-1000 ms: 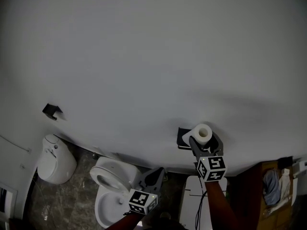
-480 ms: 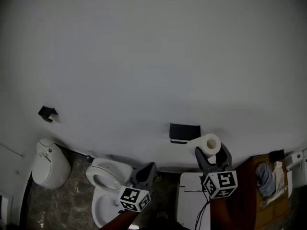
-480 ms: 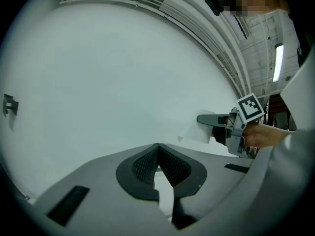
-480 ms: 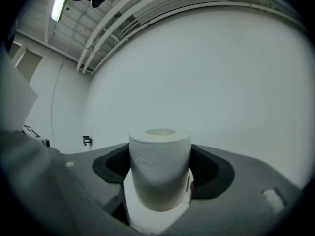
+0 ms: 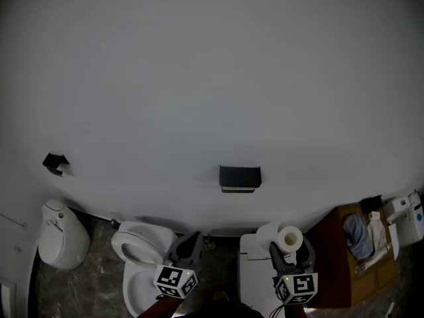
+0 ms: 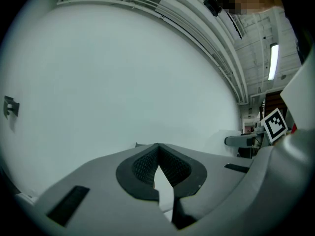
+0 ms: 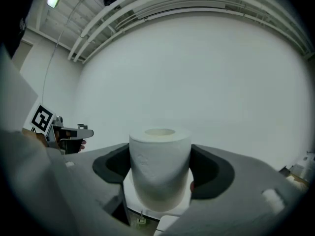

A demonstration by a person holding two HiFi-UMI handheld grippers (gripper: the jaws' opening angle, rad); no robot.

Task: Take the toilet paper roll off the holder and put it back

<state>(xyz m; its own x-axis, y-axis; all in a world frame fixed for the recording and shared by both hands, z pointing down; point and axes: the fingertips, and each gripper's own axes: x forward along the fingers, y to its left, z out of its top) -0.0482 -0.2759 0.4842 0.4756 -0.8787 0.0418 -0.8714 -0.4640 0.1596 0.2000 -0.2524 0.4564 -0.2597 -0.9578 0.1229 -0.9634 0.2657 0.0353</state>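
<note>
White wall (image 5: 212, 78) behind; right gripper (image 5: 289, 246) clamped on upright toilet paper roll (image 7: 160, 168), clear of holder (image 5: 240, 177); left gripper (image 6: 157, 150) closed, empty

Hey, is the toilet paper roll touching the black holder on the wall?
Apart. The head view shows the toilet paper roll, held in the right gripper, down to the right of the holder, with a wide gap between them.

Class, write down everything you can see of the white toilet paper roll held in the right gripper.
The white toilet paper roll is a soft, dimpled paper cylinder with a pale cardboard core showing at its top end. It stands upright, clamped at its sides between the right gripper's dark pads. It is off the black wall holder, lower and to its right in the head view.
</note>
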